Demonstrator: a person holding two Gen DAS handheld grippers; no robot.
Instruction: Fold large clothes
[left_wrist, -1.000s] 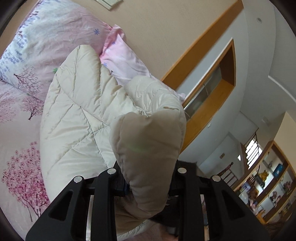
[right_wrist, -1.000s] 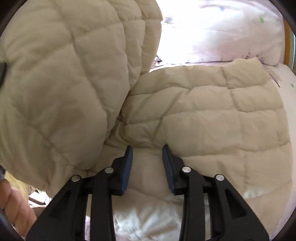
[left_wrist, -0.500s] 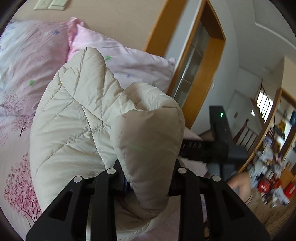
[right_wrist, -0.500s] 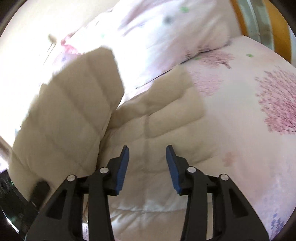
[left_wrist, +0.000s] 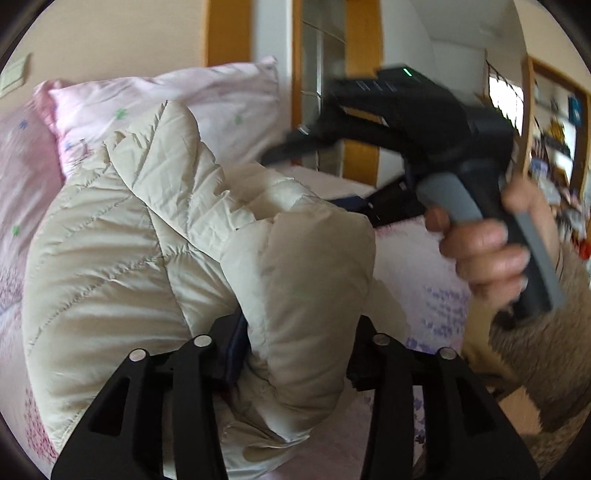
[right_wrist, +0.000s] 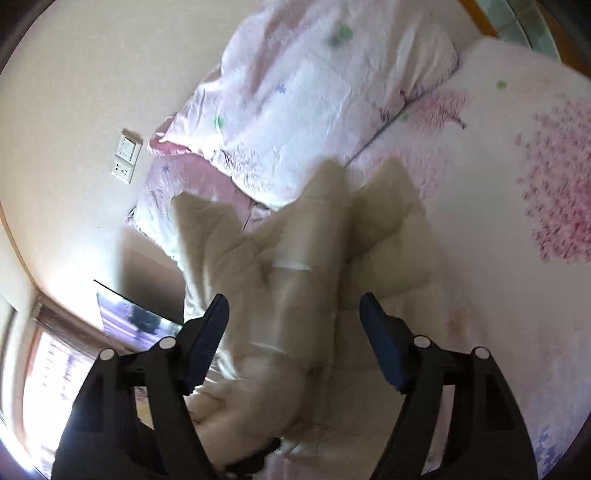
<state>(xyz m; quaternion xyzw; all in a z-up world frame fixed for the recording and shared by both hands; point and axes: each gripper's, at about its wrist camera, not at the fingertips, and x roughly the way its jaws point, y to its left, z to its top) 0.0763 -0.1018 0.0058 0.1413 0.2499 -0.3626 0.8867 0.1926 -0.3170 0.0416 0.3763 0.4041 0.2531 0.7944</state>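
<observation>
Soft cloth, matt plastic

The quilted jacket (left_wrist: 122, 251) is cream, faintly sheened, puffy cloth; the bedsheet (right_wrist: 517, 258) is smooth printed cotton-like fabric; the left gripper (left_wrist: 295, 354) is matt black plastic with shiny metal screws; door frame (left_wrist: 364, 92) glossy wood.

The left gripper (left_wrist: 295, 350) is opening around a fold of cream jacket (left_wrist: 147, 266); its pads seem still touching. A hand (left_wrist: 487, 254) holds the right gripper (left_wrist: 280, 157) above the bed (left_wrist: 417, 266).

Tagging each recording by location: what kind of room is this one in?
Most likely a bedroom in a home: a bed with a pink blossom-print sheet, a matching pillow against the wall, and a cream quilted jacket spread on the bed.
</observation>
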